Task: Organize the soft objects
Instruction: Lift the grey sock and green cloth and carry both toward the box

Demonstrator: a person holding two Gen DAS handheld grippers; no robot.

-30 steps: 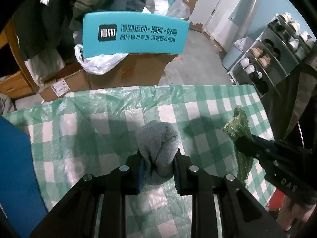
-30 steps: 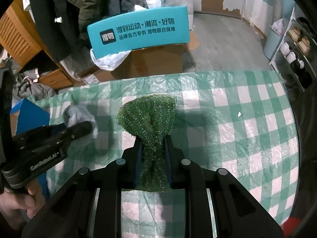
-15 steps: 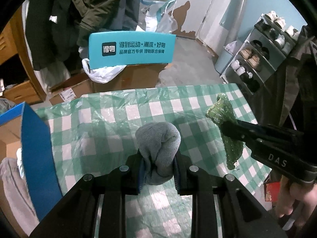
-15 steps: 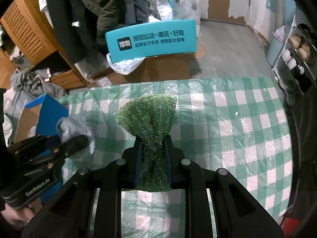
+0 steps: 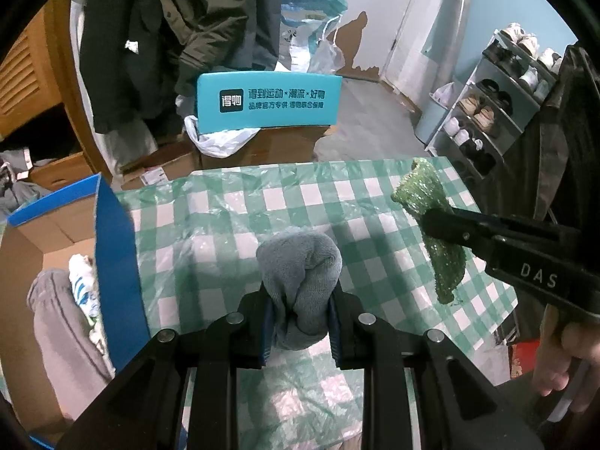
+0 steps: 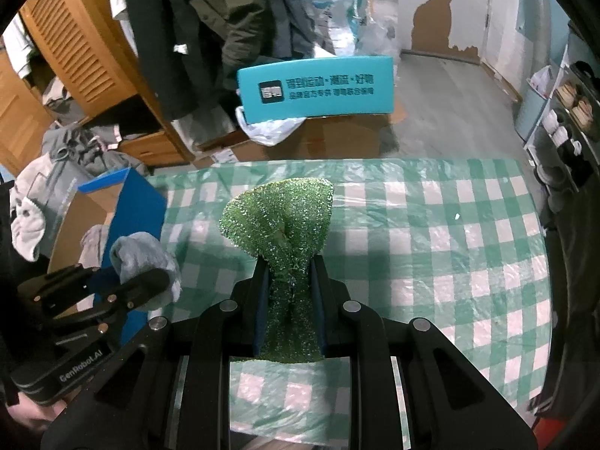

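Both cloths lifted for the box

Left gripper (image 5: pixel 300 311) clenches the grey cloth (image 5: pixel 300 262); right gripper (image 6: pixel 287 300) pinches the green cloth (image 6: pixel 279 221); both clear of the table (image 6: pixel 450 243), box (image 5: pixel 112 243) at its left edge.

Two grippers show: the left gripper (image 5: pixel 300 322) and the right gripper (image 6: pixel 287 300). One grey cloth (image 5: pixel 300 266), one green sparkly cloth (image 6: pixel 279 221), one blue-edged box (image 5: pixel 112 247).

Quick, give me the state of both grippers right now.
Left gripper: jaws closed on the grey cloth, held above the table.
Right gripper: jaws closed on the green scouring cloth, also lifted.
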